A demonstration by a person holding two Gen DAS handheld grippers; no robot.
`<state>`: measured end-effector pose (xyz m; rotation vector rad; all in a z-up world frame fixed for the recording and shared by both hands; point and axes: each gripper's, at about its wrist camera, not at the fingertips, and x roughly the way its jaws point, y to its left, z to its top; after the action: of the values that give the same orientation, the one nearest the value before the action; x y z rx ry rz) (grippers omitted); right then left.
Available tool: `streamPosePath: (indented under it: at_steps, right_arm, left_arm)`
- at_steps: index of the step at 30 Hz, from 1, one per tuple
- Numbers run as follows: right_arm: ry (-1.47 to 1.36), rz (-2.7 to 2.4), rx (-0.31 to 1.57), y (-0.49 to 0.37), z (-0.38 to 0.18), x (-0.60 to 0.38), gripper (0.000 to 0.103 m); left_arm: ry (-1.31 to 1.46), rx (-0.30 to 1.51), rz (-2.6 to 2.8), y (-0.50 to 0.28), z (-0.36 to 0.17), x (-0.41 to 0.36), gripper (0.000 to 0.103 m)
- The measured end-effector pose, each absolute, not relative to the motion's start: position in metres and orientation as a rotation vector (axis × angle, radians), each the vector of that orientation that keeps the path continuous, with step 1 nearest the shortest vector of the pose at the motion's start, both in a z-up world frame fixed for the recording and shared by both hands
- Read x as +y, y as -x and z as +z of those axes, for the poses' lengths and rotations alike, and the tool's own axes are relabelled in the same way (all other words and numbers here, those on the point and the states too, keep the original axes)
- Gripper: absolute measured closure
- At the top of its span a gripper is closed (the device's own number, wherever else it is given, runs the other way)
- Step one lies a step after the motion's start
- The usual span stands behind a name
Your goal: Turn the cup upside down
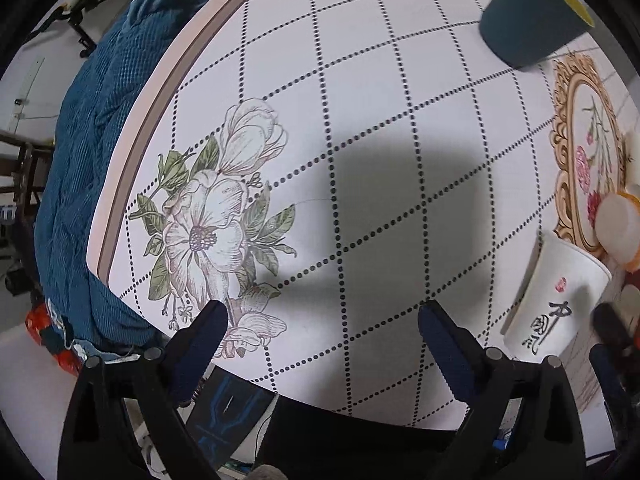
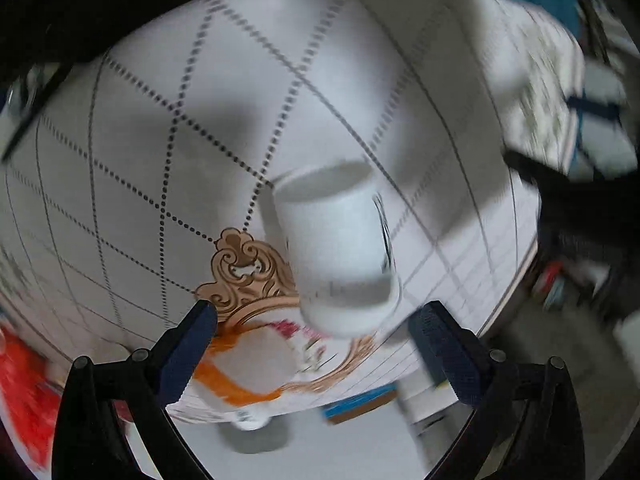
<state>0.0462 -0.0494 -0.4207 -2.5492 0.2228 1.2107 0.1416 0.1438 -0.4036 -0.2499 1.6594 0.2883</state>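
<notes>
Table: round top point(image 1: 400, 100) under a white cloth, dotted diamond grid, printed flowers point(image 1: 212, 224).
Cup: white paper cup point(image 2: 340, 256) with black brush lettering, standing on the cloth beside the gold-framed print point(image 2: 248, 276).
Right gripper point(image 2: 314, 326): fingers wide apart just short of the cup, gripping nothing; view blurred.
Left gripper point(image 1: 322, 320): spread open over bare cloth, empty.
Far side: teal cup point(image 1: 532, 20) with yellow lining.

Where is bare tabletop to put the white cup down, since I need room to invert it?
Free: the grid-patterned stretch between the flower print and gold frame print, below the teal cup. Crowded: around the white cup, beside the orange-lidded jar.
</notes>
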Motion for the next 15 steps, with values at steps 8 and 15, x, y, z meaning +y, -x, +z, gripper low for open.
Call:
streamPosePath:
  at_steps: [8,15]
  right_arm:
    - [2.649,1.314,0.074,-0.057,-0.443,-0.047,0.002]
    - [2.689,1.352,0.045,-0.067,-0.454,-0.049,0.003]
  left_arm:
    - [0.273,1.675,0.311,-0.138,-0.415,0.161,0.005]
    - [0.270,1.683,0.311,-0.138,-0.419,0.159,0.005]
